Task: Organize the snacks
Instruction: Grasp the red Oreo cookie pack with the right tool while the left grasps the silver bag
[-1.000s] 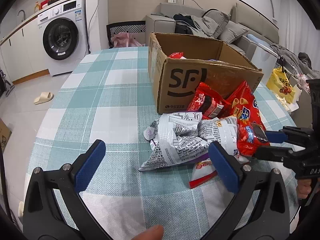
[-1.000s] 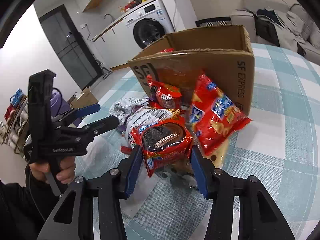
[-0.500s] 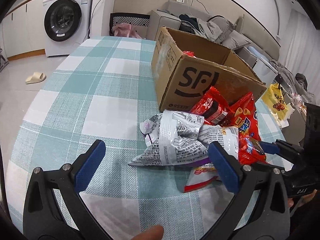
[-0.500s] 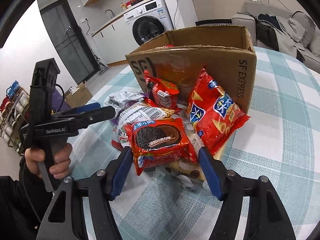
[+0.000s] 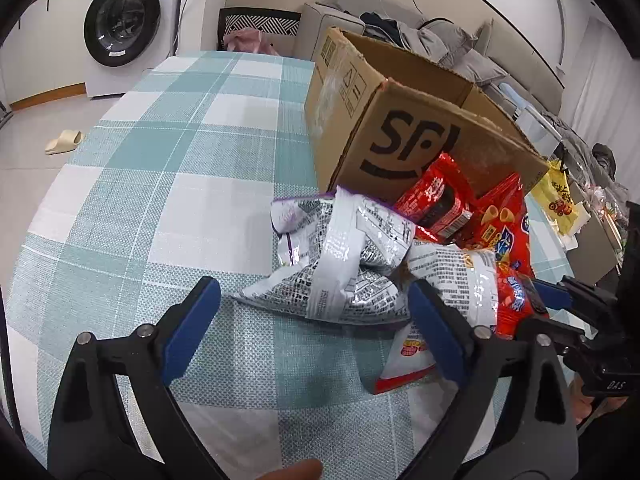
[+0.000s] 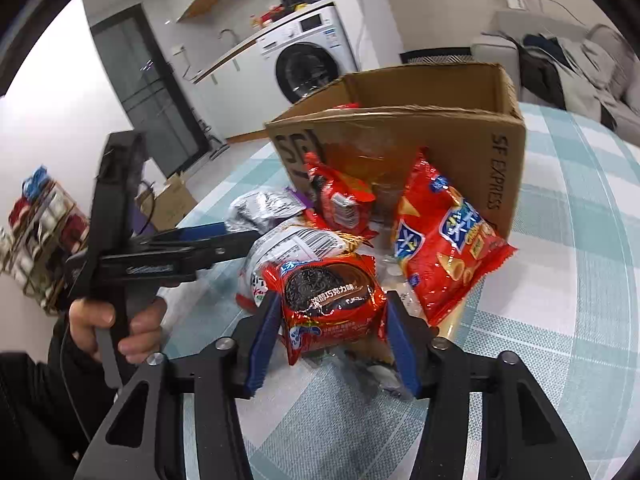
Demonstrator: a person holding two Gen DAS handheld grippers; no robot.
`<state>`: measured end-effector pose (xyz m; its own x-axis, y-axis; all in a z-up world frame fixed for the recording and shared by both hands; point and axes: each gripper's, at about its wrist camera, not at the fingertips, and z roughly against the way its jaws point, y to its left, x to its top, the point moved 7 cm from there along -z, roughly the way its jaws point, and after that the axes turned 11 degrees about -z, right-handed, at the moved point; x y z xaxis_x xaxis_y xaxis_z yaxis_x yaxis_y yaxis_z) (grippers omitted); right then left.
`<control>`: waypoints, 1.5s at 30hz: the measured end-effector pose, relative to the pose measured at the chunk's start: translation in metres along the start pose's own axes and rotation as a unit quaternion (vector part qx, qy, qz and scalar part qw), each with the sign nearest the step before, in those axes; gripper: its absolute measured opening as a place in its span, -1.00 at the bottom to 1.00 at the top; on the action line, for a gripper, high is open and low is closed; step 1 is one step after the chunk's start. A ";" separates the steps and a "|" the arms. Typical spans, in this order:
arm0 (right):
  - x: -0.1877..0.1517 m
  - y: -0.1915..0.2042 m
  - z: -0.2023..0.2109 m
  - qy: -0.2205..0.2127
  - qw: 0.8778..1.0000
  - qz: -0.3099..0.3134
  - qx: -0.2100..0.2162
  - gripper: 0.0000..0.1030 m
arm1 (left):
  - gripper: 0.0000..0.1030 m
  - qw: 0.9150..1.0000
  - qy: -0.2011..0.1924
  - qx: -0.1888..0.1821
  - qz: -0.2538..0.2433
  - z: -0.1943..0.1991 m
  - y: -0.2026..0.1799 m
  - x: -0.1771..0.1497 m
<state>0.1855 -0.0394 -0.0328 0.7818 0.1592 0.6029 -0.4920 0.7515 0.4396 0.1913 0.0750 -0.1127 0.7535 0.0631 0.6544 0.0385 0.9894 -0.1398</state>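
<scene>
A pile of snack bags lies against the front of an open cardboard box [image 5: 404, 120] [image 6: 420, 140] on the checked table. My right gripper [image 6: 330, 320] is shut on a red Oreo pack [image 6: 330, 292], its pads pressing both sides. My left gripper [image 5: 314, 320] is open and empty, just short of a crumpled silver bag [image 5: 340, 264] that lies between its fingers' line. A red chips bag [image 6: 444, 240] and a smaller red pack [image 6: 340, 200] lean on the box. The right gripper with the Oreo pack [image 5: 514, 304] shows at the left wrist view's right edge.
The teal and white checked tablecloth [image 5: 180, 160] stretches left of the pile. A washing machine [image 5: 124, 20] stands beyond the table. A sofa with clothes [image 5: 420, 36] is behind the box. A yellow bag [image 5: 558, 196] hangs at the right.
My right gripper opened wider half a second ago and has now closed on the Oreo pack. My left gripper has moved in closer to the silver bag, still open.
</scene>
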 end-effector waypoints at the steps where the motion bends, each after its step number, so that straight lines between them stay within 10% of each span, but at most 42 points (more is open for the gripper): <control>1: 0.000 0.001 0.001 -0.002 1.000 0.003 0.001 -0.06 | 0.77 1.000 0.000 0.001 -0.002 -0.002 0.000 0.000; 12: 0.000 0.001 0.005 -0.005 1.000 0.005 0.008 -0.07 | 0.49 1.000 -0.009 0.001 -0.015 -0.004 -0.001 0.004; 14: 0.000 0.001 0.006 -0.006 1.000 0.004 0.010 -0.07 | 0.14 1.000 -0.011 -0.008 -0.019 -0.004 -0.003 0.003; 45: 0.033 -0.010 0.058 -0.111 0.993 -0.030 0.013 -0.07 | 0.07 0.993 -0.110 0.002 -0.046 0.090 -0.025 0.025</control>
<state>0.1940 -0.0784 0.0217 0.7085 -0.0327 0.7050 -0.4584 0.7382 0.4949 0.1499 0.0639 -0.0257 0.5848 -0.0003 0.8112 0.0970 0.9929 -0.0695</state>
